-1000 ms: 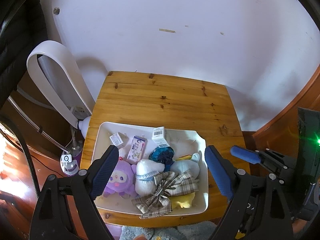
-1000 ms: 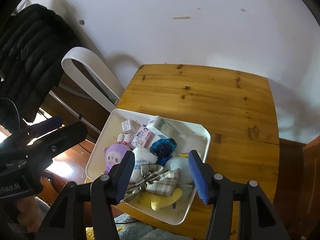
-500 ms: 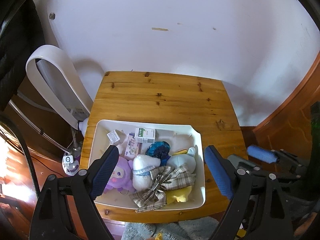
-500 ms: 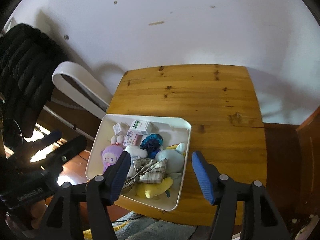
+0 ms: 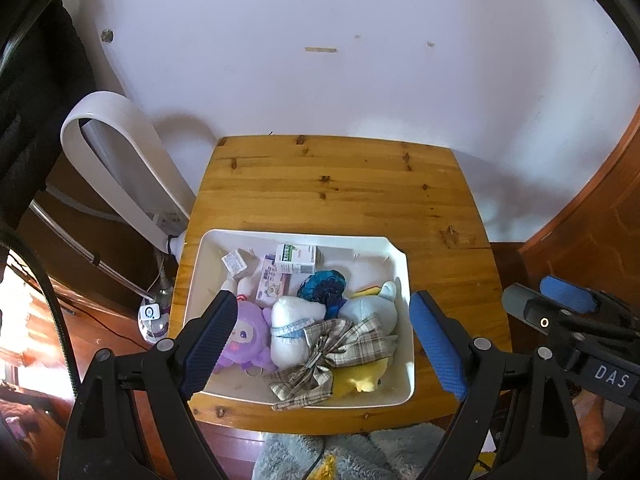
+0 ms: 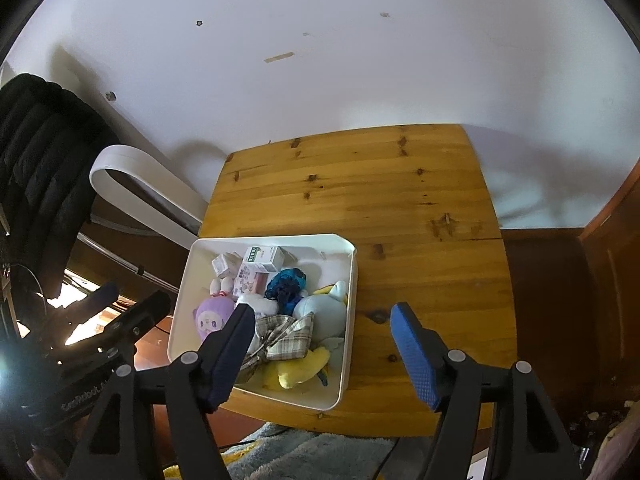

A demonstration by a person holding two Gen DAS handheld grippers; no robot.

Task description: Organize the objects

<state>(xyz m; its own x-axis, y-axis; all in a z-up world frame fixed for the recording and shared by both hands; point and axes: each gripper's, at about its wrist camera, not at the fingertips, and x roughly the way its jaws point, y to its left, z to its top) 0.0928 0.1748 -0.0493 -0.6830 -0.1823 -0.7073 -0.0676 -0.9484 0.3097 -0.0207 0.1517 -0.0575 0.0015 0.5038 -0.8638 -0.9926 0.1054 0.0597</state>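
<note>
Pine table (image 5: 340, 188) against scuffed white wall (image 5: 360, 60)

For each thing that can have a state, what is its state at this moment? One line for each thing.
left gripper: open, holds nothing
right gripper: open, holds nothing
white tray: on the wooden table, full of things
green-labelled box: lying on its side
plaid bow: lying on top of the plush toys
purple plush: lying face up

A white tray (image 5: 402, 264) sits at the near edge of the wooden table (image 5: 332, 188), crowded with a purple plush (image 5: 244, 338), a white plush (image 5: 294, 330), a plaid bow (image 5: 340, 346) and small boxes (image 5: 298, 258). The left gripper (image 5: 322, 340) hangs above the tray, jaws spread wide, empty. The right gripper (image 5: 560, 300) shows right of the tray.
</note>
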